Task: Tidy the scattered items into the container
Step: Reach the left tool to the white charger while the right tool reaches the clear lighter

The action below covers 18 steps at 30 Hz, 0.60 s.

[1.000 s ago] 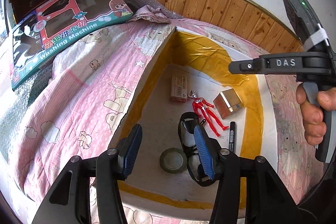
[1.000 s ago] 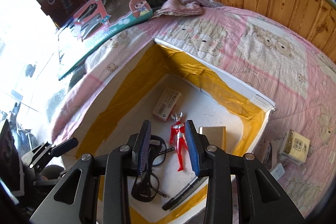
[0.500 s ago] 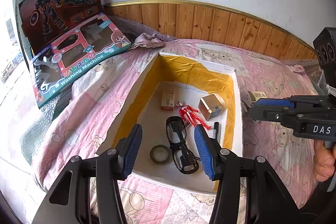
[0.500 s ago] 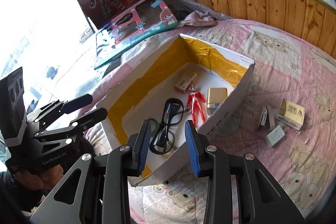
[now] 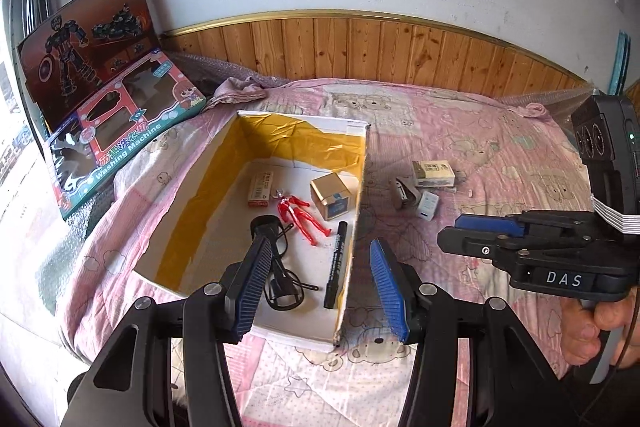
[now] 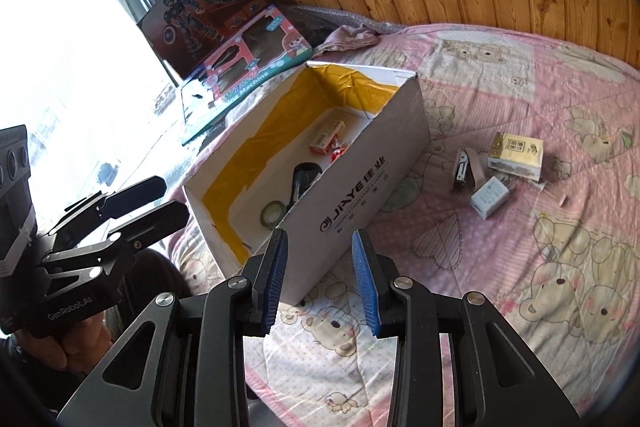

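Container: white cardboard box, yellow tape lining its inner walls, open-topped, resting on the pink quilt; side panel printed "JIAYE" with characters too small to read.

Already inside: glasses, red figure, black marker, gold cube box, small red-and-white carton, tape roll.

Still outside, on the quilt to the right of the box, lying close together: cream carton, small white box, stapler. Cartons judged light, stiff-walled, crushable under hard squeeze; best taken across the narrow sides. Stapler judged denser, hard and smooth; best taken across the body mid-length.

Left gripper: fingers spread, nothing between them, above the box's near right corner. Right gripper: fingers parted, empty, in front of the box's printed side.

Legible elsewhere: "Washing Machine" on the toy box; "DAS" and "GenRobot.AI" on the gripper bodies.
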Motion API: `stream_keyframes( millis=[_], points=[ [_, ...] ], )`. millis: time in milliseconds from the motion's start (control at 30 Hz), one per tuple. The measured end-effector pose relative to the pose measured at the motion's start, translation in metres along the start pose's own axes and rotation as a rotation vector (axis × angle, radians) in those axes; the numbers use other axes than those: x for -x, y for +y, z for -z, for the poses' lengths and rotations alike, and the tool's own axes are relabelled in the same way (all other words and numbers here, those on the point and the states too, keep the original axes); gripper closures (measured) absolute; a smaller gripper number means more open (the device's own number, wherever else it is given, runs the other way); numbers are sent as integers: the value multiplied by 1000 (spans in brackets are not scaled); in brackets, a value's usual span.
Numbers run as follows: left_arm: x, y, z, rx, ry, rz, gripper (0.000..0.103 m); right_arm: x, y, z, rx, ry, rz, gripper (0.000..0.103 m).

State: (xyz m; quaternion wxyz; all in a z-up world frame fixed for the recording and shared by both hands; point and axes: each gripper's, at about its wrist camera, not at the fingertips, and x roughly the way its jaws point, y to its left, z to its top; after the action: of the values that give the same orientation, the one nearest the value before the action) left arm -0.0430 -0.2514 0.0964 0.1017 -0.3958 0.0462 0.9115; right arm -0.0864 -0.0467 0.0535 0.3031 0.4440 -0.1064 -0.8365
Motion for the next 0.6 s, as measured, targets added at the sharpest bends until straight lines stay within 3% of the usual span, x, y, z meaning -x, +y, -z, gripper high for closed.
stream_keyframes(
  millis=[300, 600],
  points=[
    [-21, -63, 7, -33, 54, 88, 50, 25, -70, 17, -142, -25, 79, 67],
    [-93, -116, -10, -36, 89, 126, 50, 20, -152, 27, -268, -3, 190, 65]
  ],
)
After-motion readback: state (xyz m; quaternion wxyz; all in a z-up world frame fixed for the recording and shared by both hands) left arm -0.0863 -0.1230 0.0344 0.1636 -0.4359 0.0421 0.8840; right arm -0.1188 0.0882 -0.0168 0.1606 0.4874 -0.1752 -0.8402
